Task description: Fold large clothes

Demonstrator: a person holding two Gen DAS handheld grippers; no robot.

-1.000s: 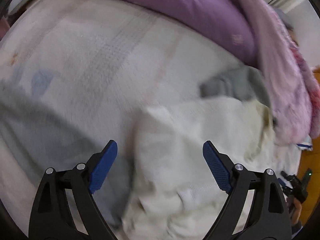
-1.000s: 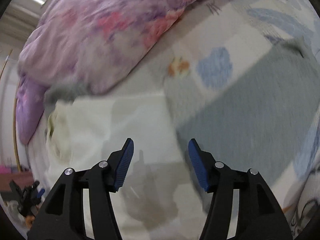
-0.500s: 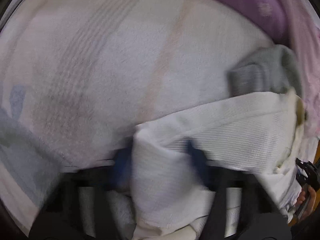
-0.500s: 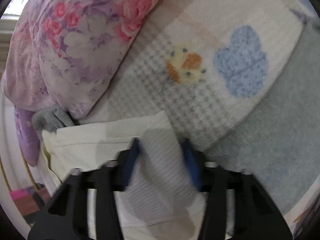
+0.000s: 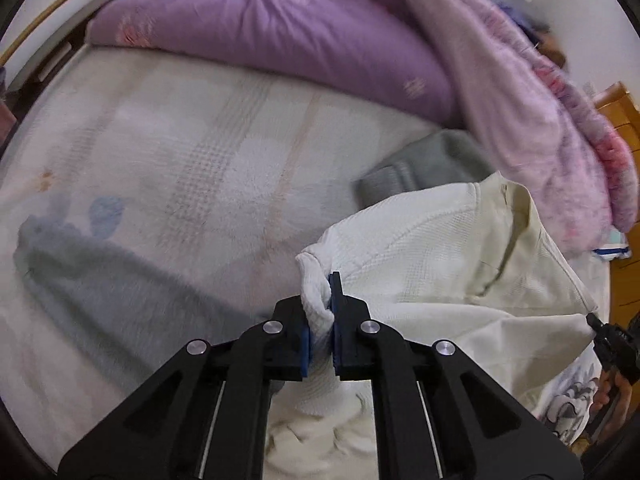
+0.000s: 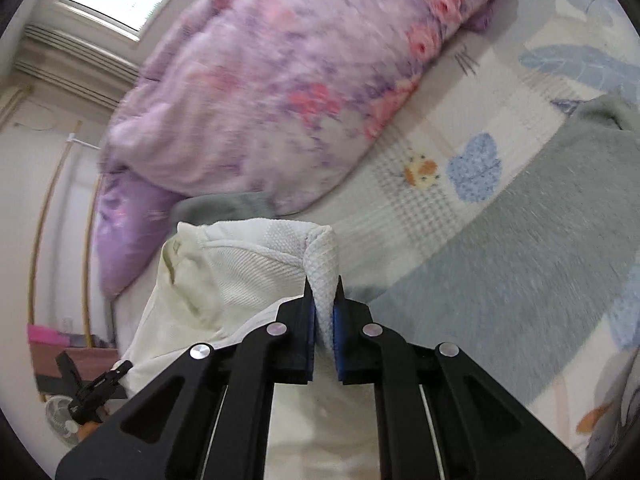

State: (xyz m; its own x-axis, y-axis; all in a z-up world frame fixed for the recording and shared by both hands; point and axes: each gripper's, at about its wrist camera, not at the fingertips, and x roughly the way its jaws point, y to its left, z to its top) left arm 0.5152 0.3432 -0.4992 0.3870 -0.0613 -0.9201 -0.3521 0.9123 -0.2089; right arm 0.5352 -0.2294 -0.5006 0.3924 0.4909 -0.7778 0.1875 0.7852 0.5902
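Observation:
A large cream-white waffle-knit garment [image 5: 440,248] lies on the bed and is lifted at two edges. My left gripper [image 5: 320,304] is shut on a bunched white edge of it, raised above the blanket. In the right wrist view the same garment [image 6: 240,264] hangs to the left, and my right gripper [image 6: 323,308] is shut on another folded corner of it. A grey garment [image 5: 428,164] lies behind it, partly under the quilt; it also shows in the right wrist view [image 6: 224,206].
A purple floral quilt [image 5: 300,36] is piled along the far side of the bed, seen also in the right wrist view [image 6: 300,80]. A patterned blanket [image 5: 180,152] with a grey band [image 6: 540,232] covers the bed. A wooden cabinet [image 5: 624,128] stands at right.
Both grippers went from open above the garment to shut on its edges. Both have then lifted the gripped cloth up off the bed.

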